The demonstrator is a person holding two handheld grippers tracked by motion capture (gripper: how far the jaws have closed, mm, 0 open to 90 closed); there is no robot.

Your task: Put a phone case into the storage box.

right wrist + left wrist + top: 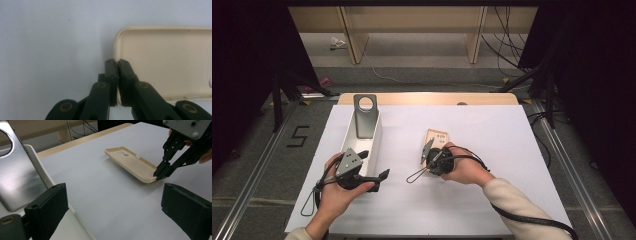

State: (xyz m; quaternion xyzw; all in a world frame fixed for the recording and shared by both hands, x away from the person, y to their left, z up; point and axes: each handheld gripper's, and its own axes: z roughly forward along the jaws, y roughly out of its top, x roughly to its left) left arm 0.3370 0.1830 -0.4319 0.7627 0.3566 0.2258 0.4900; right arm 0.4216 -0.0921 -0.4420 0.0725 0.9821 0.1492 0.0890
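Near the worktop's left edge my left fingers (371, 176) stand spread wide with nothing between them, just beside the near end of the white tray (346, 137) where a silver phone case (365, 116) leans. Toward the middle of the worktop, my right fingers (160, 172) are clenched on the near rim of the cream phone case (130, 163), which lies open side up, its near end lifted

The cream plastic phone case (130, 162) looked smooth and matt; the silver metal phone back (18, 177) shone glossy; the bench's white sheet (105, 202) looked matt.
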